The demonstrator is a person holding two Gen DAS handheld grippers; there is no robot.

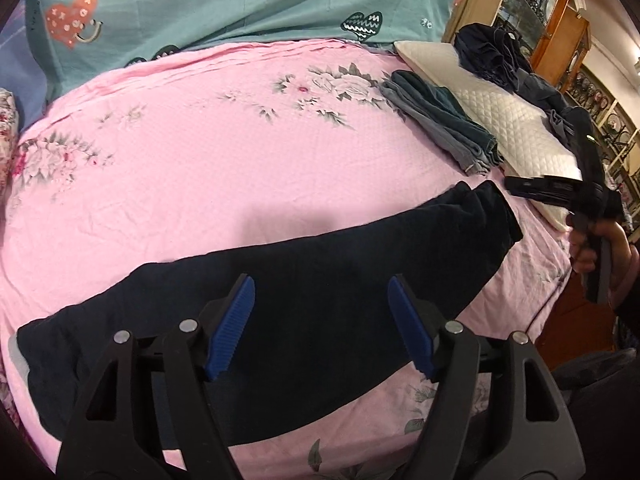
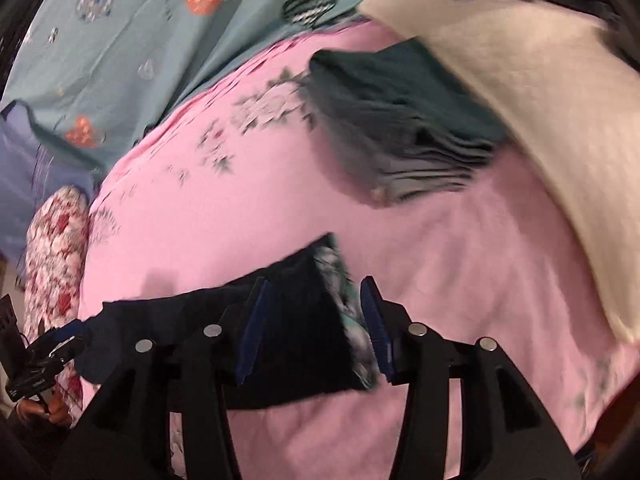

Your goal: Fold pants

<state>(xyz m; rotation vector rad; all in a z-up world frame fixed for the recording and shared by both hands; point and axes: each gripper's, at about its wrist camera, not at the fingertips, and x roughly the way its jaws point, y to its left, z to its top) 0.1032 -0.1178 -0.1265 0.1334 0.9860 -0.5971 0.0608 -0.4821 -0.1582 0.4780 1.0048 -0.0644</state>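
Dark navy pants (image 1: 280, 292) lie stretched flat across the pink floral bedsheet (image 1: 180, 184), legs together, running from lower left to right. My left gripper (image 1: 320, 320) is open, its blue pads (image 1: 234, 320) spread just above the middle of the pants, holding nothing. My right gripper (image 2: 316, 328) is open over the end of the pants (image 2: 296, 320), where a patterned edge shows; this view is blurred. The right gripper also shows in the left wrist view (image 1: 520, 188), hovering past the pants' right end.
A stack of folded dark clothes (image 1: 440, 120) lies on the sheet at the right, next to a white quilted pillow (image 1: 520, 128) with crumpled dark clothes (image 1: 496, 56) on it. A teal heart-print blanket (image 1: 240, 0) lies behind. A floral pillow (image 2: 56, 260) is at the left. The bed edge is at the lower right.
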